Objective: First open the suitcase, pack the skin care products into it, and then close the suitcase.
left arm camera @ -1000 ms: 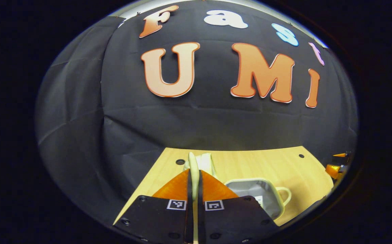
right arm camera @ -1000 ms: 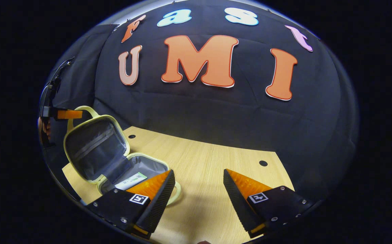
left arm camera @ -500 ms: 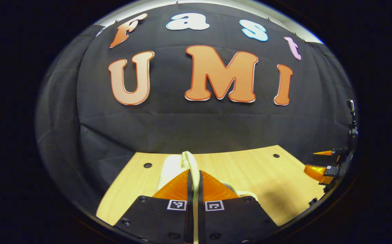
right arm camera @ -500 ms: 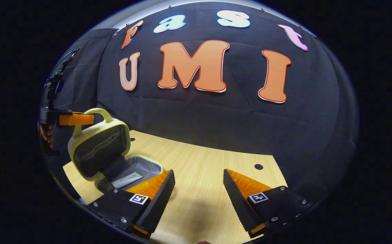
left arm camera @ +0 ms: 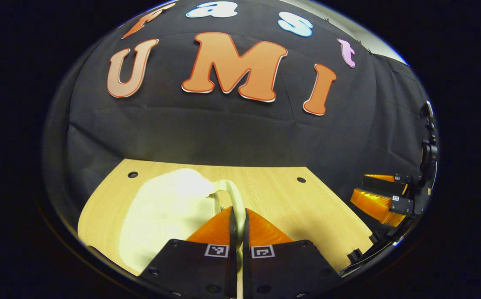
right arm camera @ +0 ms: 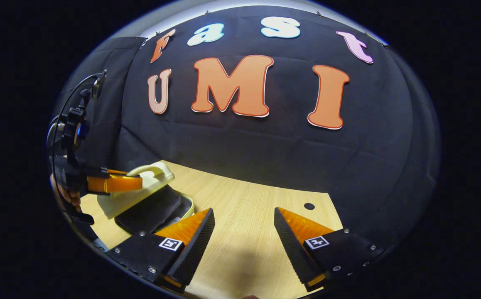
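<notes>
Left gripper [left arm camera: 237,216]: jaws clamped on suitcase handle [left arm camera: 237,198]; lid [left arm camera: 161,211] tilted ahead-left of them. Right gripper [right arm camera: 244,222]: jaws wide, nothing between, above table [right arm camera: 240,199].

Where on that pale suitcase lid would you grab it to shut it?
By the handle loop on the lid, pinched across its thin band from the lid's free edge, as the left tongs do now: it stands proud of the shell.
</notes>
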